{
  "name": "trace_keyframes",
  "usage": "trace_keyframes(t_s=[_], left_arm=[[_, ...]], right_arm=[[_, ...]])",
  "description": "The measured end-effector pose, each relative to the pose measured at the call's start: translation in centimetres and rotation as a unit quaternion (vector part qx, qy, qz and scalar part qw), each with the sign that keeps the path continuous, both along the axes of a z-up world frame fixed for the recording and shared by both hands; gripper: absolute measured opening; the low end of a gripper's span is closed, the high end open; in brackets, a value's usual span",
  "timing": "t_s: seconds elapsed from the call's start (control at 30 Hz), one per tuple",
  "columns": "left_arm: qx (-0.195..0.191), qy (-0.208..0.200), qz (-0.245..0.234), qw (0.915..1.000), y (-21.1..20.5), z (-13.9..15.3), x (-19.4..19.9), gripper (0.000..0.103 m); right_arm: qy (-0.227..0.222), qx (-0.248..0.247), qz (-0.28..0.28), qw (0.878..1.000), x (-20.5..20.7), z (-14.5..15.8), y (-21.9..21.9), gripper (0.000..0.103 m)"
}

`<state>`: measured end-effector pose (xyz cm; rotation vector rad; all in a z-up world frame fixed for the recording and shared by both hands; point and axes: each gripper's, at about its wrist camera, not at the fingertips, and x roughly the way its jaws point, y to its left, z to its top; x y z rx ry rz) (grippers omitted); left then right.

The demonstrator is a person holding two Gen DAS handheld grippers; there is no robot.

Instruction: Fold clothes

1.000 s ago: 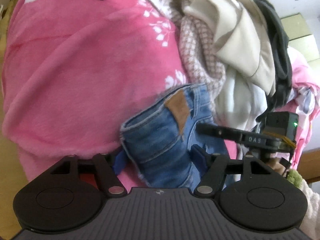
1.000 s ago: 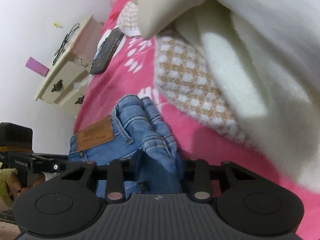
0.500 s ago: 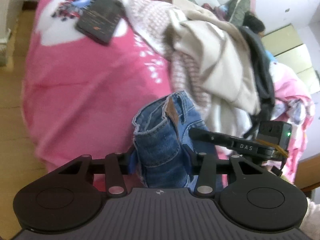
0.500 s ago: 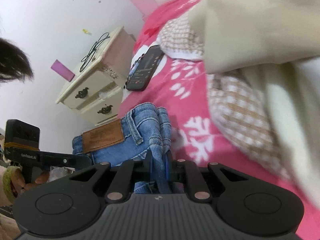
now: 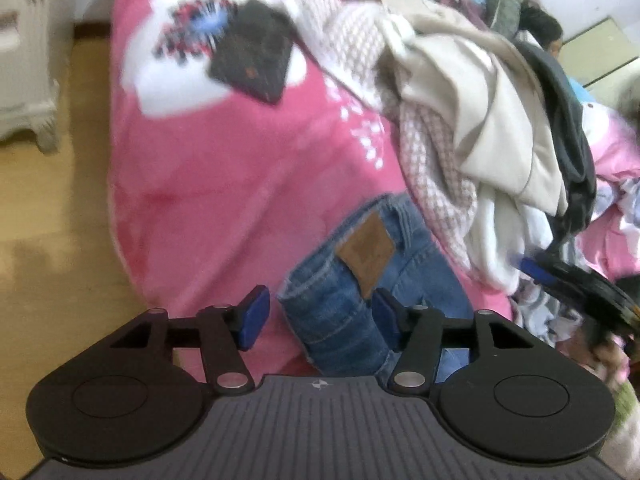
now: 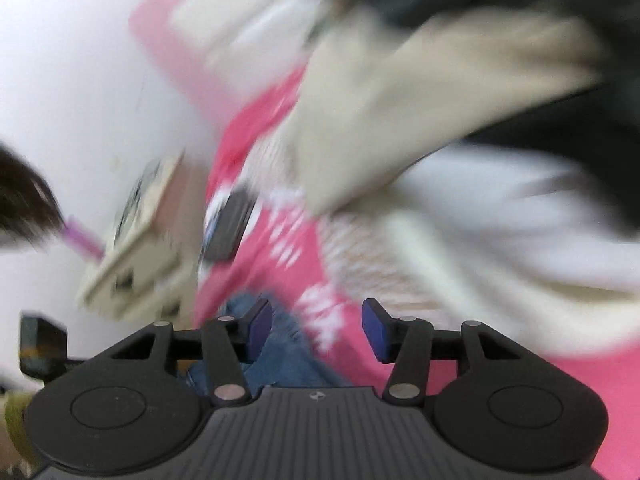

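The left gripper's fingers (image 5: 256,316) have just been opening around the folded jeans (image 5: 360,288), pads clear. The right gripper (image 6: 316,326) has just opened, holding nothing. Beyond the jeans, on the pink bed (image 5: 224,168), lies the heaped clothes pile (image 5: 472,128).

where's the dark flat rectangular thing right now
In the left wrist view the dark flat rectangular object lies upper centre on the pink blanket, on its white patch, just left of the checked knit garment.
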<state>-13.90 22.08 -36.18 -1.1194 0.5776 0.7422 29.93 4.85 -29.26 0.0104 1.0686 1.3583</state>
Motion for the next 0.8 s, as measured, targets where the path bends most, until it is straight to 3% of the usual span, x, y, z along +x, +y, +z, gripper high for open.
trace_keyframes(t_s=[0.1,0.2,0.3,0.43,0.5,0.57,0.67,0.73,0.8], left_arm=[[0.036,0.021,0.008,0.9991,-0.8,2.4,0.0,0.057],[0.062,0.015,-0.018,0.9978,-1.9,4.2,2.5,0.057],[0.084,0.017,-0.079,0.9931,-3.3,4.9,7.5,0.057],[0.117,0.029,-0.184,0.9755,-5.9,4.8,15.3,0.057],[0.136,0.039,-0.237,0.9610,-7.4,4.3,18.9,0.056],[0.167,0.066,-0.290,0.9401,-9.0,3.6,22.1,0.056],[0.195,0.125,-0.366,0.9013,-11.1,1.9,26.1,0.056],[0.208,0.171,-0.395,0.8784,-12.0,0.4,27.6,0.056],[0.221,0.205,-0.401,0.8650,-12.4,-1.1,28.1,0.057]], right_arm=[[-0.021,-0.005,-0.109,0.994,1.3,2.6,-8.8,0.053],[-0.057,-0.058,-0.158,0.984,0.1,3.5,-15.6,0.052],[-0.080,-0.120,-0.155,0.977,-2.2,2.9,-19.8,0.046],[-0.127,-0.184,-0.117,0.968,-4.6,0.4,-21.4,0.031],[-0.158,-0.188,-0.104,0.964,-5.4,-0.2,-21.6,0.030],[-0.195,-0.187,-0.084,0.959,-6.1,-0.6,-21.5,0.030],[-0.243,-0.199,-0.069,0.947,-6.4,-1.2,-22.4,0.030],[-0.234,-0.206,-0.073,0.947,-6.2,-1.5,-24.0,0.029],[-0.221,-0.223,-0.079,0.946,-6.4,-1.9,-25.9,0.028]])
